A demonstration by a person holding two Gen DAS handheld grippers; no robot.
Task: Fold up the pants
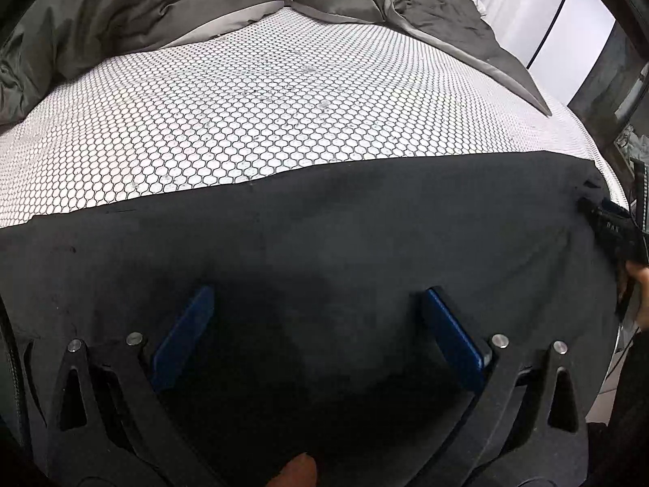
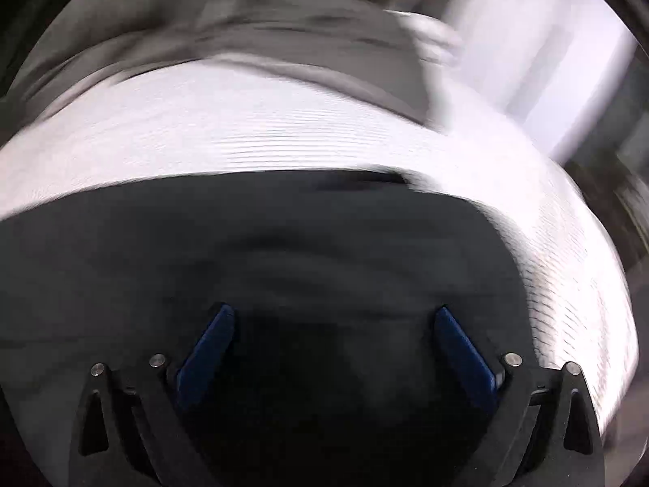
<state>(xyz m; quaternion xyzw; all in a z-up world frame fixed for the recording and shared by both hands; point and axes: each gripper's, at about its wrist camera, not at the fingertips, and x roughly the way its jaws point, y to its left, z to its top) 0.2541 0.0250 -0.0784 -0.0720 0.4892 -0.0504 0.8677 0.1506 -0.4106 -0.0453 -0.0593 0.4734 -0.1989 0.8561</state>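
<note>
While no writing reads clearly, left gripper [image 1: 316, 296] and right gripper [image 2: 334, 316] wide above black pants [image 1: 324, 223].

The pants [image 1: 324, 235] are a matt black cloth, soft and faintly fuzzy, with shallow wrinkles. They lie on a mattress [image 1: 251, 101] whose cover is a white woven fabric printed with a fine dark honeycomb net, slightly speckled. The bedding [image 1: 134, 4] behind is smooth grey cloth with a dull sheen in its folds. The left tongs [image 1: 316, 308] have matt black plastic arms, blue rubbery-looking pads [image 1: 184, 337] and bright metal pins; the right tongs [image 2: 334, 326] look the same, though that view is blurred.
</note>
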